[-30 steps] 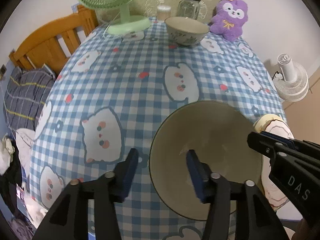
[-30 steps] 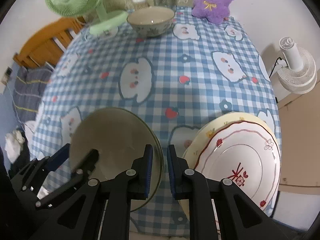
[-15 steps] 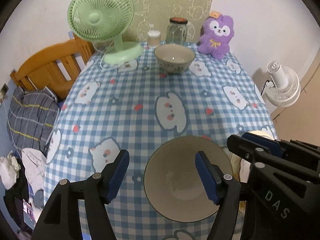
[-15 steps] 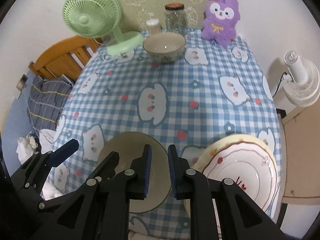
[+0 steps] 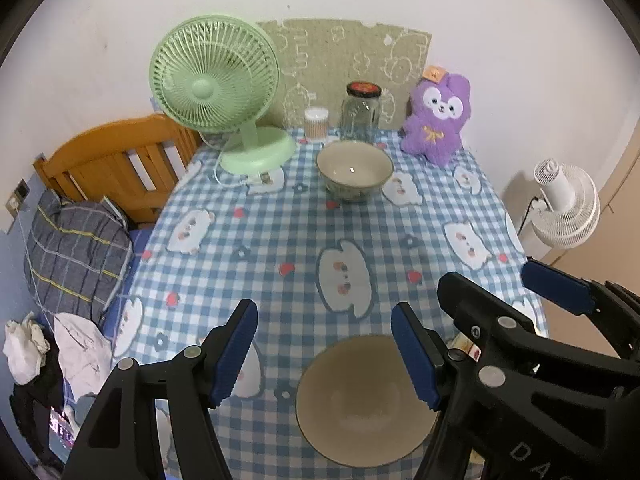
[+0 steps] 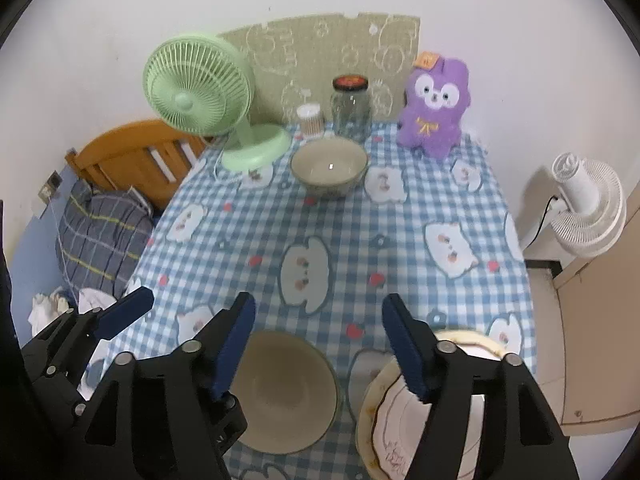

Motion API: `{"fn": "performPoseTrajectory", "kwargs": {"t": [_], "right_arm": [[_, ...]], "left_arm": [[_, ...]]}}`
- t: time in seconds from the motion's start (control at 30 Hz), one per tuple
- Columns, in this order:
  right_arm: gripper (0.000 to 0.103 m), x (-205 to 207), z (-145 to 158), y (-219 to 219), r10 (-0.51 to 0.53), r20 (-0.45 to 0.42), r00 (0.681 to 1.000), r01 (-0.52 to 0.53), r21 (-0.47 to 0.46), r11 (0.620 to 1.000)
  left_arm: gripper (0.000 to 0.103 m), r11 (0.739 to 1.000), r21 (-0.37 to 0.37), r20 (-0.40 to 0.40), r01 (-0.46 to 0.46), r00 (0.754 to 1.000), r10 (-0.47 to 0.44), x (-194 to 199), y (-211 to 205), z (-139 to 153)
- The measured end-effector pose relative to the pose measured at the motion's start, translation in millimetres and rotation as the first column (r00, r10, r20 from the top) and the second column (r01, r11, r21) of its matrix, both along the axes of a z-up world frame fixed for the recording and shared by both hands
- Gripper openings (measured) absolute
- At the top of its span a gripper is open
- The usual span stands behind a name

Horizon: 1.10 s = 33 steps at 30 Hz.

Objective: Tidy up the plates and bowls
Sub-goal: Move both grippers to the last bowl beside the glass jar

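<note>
A beige bowl (image 5: 364, 400) sits near the table's front edge; it also shows in the right wrist view (image 6: 286, 390). A white plate (image 6: 404, 420) with a red rim pattern lies to its right, partly behind my right gripper. A second patterned bowl (image 5: 354, 170) stands at the far end, also in the right wrist view (image 6: 329, 167). My left gripper (image 5: 324, 350) is open and empty, raised above the near bowl. My right gripper (image 6: 318, 346) is open and empty, raised above the gap between bowl and plate.
A green desk fan (image 5: 224, 92), a cotton-swab tub (image 5: 316, 122), a glass jar (image 5: 360, 114) and a purple plush (image 5: 436, 118) line the far edge. A wooden bed frame (image 5: 116, 160) stands left, a white floor fan (image 5: 564, 210) right. Blue checked cloth (image 5: 280, 240) covers the table.
Both grippers have risen and pulled back from the near bowl. The left gripper let go of its rim and opened wider. The right gripper went from shut to open.
</note>
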State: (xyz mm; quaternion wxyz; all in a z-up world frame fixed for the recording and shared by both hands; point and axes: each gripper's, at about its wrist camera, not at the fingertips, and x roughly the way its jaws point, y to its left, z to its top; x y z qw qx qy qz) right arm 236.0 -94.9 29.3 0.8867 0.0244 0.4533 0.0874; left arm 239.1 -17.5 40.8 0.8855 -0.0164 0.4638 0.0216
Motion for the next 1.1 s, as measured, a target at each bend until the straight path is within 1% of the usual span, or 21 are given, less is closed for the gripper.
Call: {"fn": "performPoseTrajectory", "kwargs": {"t": [0.2, 0.33, 0.43, 0.6, 0.73, 0.83, 1.1], "right_arm": [[0.079, 12.6, 17.1, -1.5, -0.038, 0.032, 0.999, 0.038, -0.002, 0.999], [0.082, 21.8, 28.1, -0.2, -0.042, 0.074, 0.996, 0.044, -0.028, 0.999], [0.084, 31.1, 33.4, -0.8, -0.042, 0.099, 0.994, 0.043, -0.015, 0.999], [0.085, 51.2, 36.8, -1.2, -0.048, 0.122, 0.991, 0.049, -0.006, 0.999], [0.087, 69.3, 38.7, -2.0, -0.060, 0.139, 0.988, 0.062, -0.007, 0.998], [0.090, 82.0, 39.3, -3.3, -0.076, 0.150, 0.986, 0.079, -0.010, 0.997], [0.090, 123.5, 31.4, 2.5, -0.073, 0.175, 0.982, 0.078, -0.024, 0.997]], "left_arm": [[0.072, 1.000, 0.017, 0.030, 0.000, 1.000, -0.001, 11.8, 1.0, 15.8], [0.078, 1.000, 0.029, 0.061, -0.012, 0.998, 0.010, 23.8, 3.0, 24.6], [0.082, 1.000, 0.029, 0.080, -0.004, 0.997, 0.001, 35.0, 3.4, 29.6], [0.085, 0.999, 0.038, 0.103, 0.000, 0.995, -0.004, 56.7, 5.8, 35.0], [0.086, 0.999, 0.041, 0.119, 0.012, 0.993, -0.017, 74.4, 6.3, 36.0], [0.087, 0.999, 0.038, 0.131, 0.018, 0.991, -0.023, 88.5, 6.8, 35.1], [0.087, 0.999, 0.029, 0.153, 0.037, 0.987, -0.041, 128.8, 13.0, 24.4]]}}
